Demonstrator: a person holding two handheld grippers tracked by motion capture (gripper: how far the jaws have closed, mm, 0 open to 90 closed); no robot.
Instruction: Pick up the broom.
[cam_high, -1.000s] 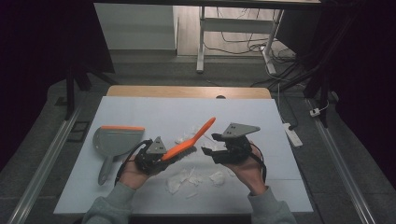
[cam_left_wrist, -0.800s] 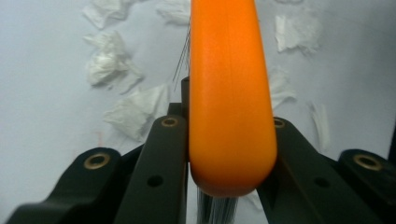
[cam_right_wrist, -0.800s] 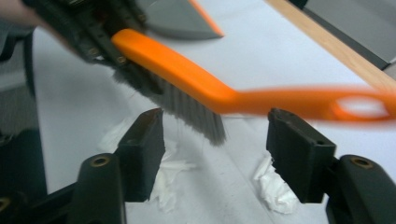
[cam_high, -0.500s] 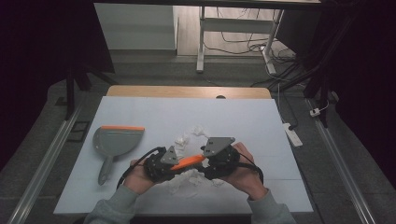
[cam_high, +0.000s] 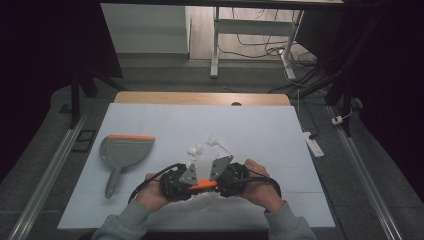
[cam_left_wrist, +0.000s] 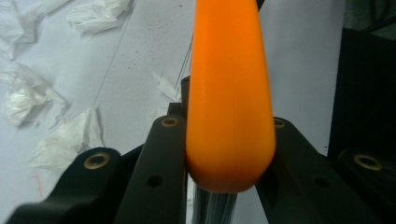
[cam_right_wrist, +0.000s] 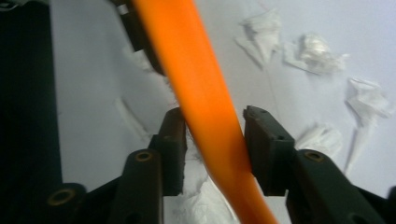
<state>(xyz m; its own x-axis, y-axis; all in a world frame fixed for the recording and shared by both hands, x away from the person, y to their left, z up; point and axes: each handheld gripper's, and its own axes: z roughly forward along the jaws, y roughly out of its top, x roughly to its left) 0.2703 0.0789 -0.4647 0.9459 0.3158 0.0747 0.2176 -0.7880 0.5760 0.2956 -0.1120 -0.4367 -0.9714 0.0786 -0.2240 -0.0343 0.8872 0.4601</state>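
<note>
Dustpan (cam_high: 125, 152), grey with an orange lip, is laid flat at the left of the white desk (cam_high: 260, 125), handle toward the person, well apart from the hands. Crumpled paper scraps (cam_high: 206, 146) are scattered near the desk's middle, just beyond the grippers.

Left gripper (cam_high: 176, 184): fingers are clamped tight on the rounded butt of the orange brush handle (cam_left_wrist: 229, 98); the handle's long axis is seen running straight away from the fingers in the left gripper view.

Brush handle, high view: held level between the two grippers at the near edge, long axis running left to right.

Right gripper (cam_high: 226, 181): jaws have just been closing, with the orange handle (cam_right_wrist: 205, 107) between them; the left finger (cam_right_wrist: 173, 140) is touching it, while whether the right finger (cam_right_wrist: 264, 144) has made contact cannot be told. A full grip is judged not yet confirmed; the handover or two-handed hold would turn on this closure across the handle.
</note>
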